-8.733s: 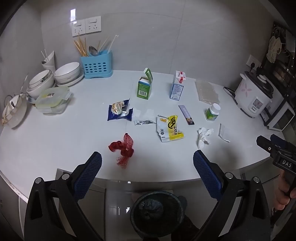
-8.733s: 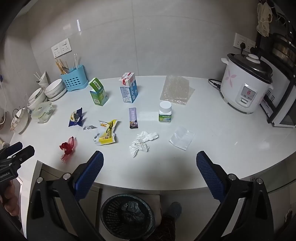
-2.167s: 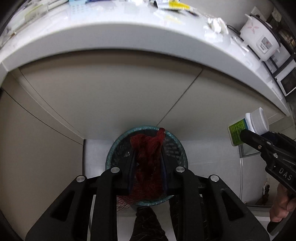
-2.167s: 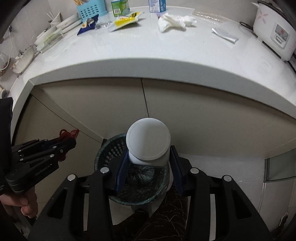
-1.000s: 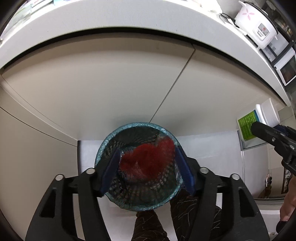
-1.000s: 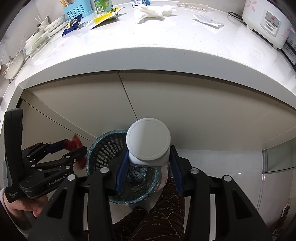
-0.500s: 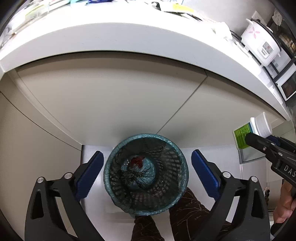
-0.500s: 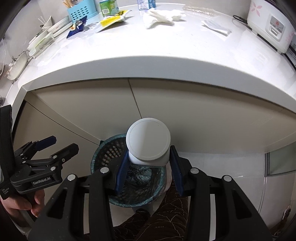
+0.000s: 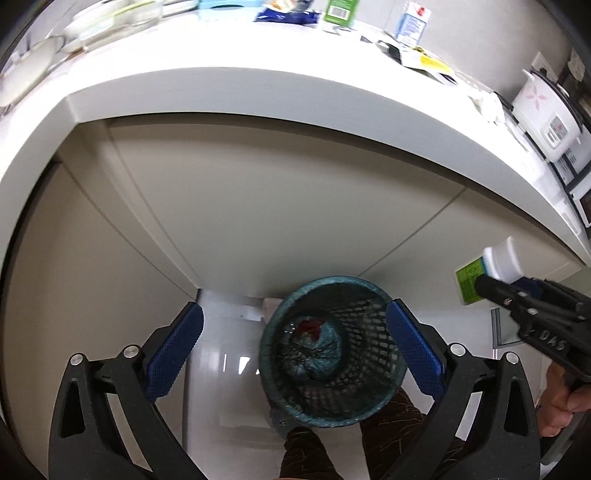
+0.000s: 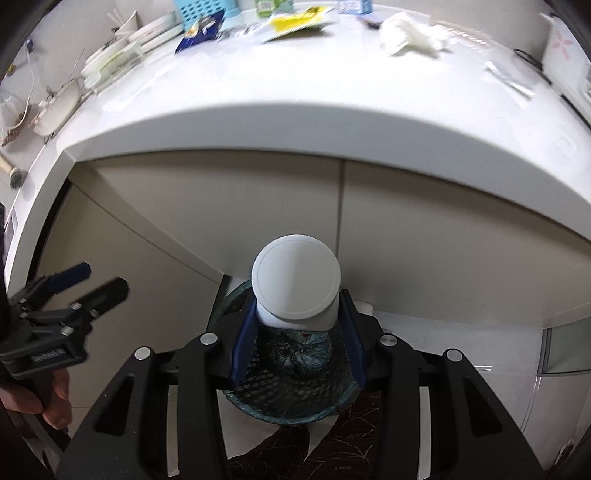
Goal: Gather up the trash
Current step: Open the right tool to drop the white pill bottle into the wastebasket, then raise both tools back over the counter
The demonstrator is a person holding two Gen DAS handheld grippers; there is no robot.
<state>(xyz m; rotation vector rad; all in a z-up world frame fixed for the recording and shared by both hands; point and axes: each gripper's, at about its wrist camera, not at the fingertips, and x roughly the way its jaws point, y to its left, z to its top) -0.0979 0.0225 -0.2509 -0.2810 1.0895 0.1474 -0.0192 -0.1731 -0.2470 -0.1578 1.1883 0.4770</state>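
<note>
White counter (image 9: 258, 85) curves overhead, its rounded front edge jutting out past the beige cabinet doors (image 9: 277, 206) below. On the floor against those doors stands the bin (image 9: 328, 350), a dark mesh basket with a teal liner, open floor to its left and right. A scrap of red netting (image 9: 310, 326) lies inside on a bunched liner bag.

Left gripper (image 9: 295, 349) hangs above the bin's left side with its blue pads spread wide and nothing between them; the right pad sits over the bin's right rim, the left pad out over bare floor.

Right gripper (image 10: 297, 325) has its pads pressed against the sides of a white bottle (image 10: 295, 284) with a green label. The bottle's long axis runs along the fingers, cap pointing away from the hand toward the cabinet doors. It hangs just above the bin's mouth, near the back rim.

Up on the counter, toward the back edge, lie a crumpled tissue (image 10: 406, 31), a yellow wrapper (image 10: 295, 18), a blue packet (image 10: 199, 31) and cartons (image 9: 410, 22); bowls (image 10: 59, 103) crowd the left end.
</note>
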